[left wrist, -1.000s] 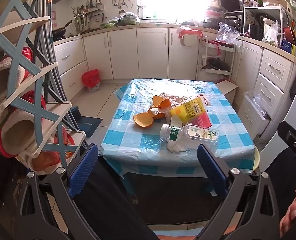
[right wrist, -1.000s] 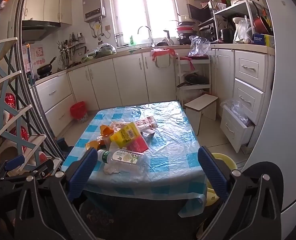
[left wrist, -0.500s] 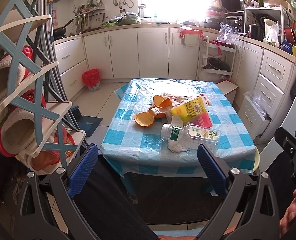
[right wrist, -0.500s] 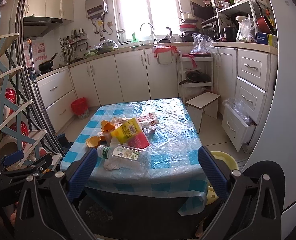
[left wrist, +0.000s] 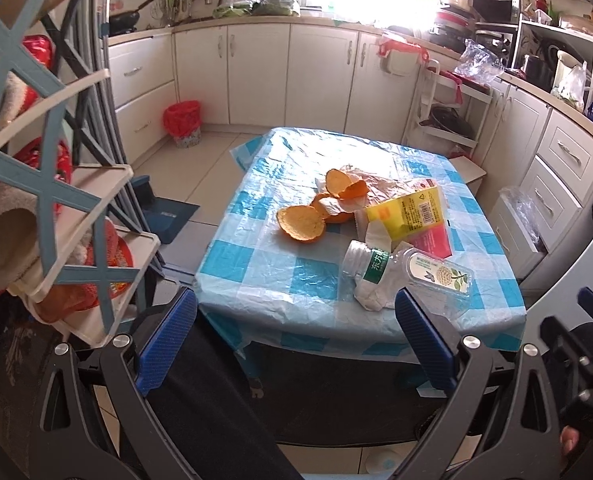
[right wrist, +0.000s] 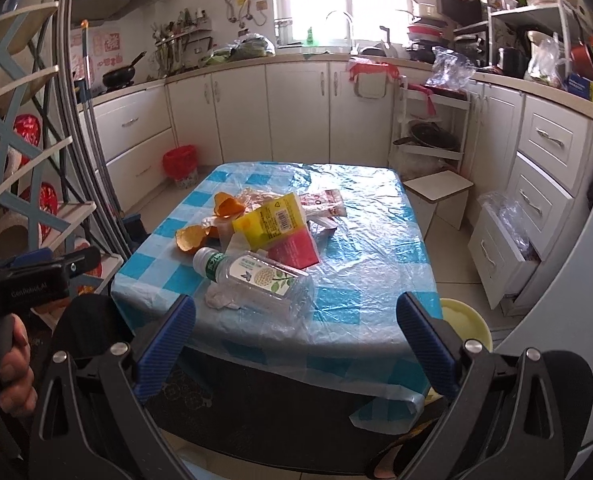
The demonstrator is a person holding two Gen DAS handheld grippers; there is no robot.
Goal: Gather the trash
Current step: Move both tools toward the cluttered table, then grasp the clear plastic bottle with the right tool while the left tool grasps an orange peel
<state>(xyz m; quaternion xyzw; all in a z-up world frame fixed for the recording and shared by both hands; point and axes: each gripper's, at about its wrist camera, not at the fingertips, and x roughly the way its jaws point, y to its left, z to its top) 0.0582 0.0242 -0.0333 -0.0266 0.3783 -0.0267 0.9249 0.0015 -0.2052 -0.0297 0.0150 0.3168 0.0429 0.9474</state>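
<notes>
Kitchen. Low table [left wrist: 256, 272] wearing blue-checked plastic cover; white cabinets [right wrist: 296, 108] lining walls, red bin [left wrist: 182, 122] sitting by them. Trash lying mid-table: orange peels [left wrist: 300, 222], yellow-red carton [right wrist: 274, 224], clear bottle [right wrist: 256, 276]. Left gripper [left wrist: 296, 344] and right gripper [right wrist: 296, 344] hovering wide, holding nothing.

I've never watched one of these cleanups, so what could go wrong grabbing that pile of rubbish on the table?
Three risks, judging from here:
1. The plastic bottle lies on its side near the table's edge, so a nudge may roll it off.
2. The thin plastic sheet covering the table could snag and drag everything.
3. The orange peels sit loose and curled, so an open claw may scatter them.
</notes>
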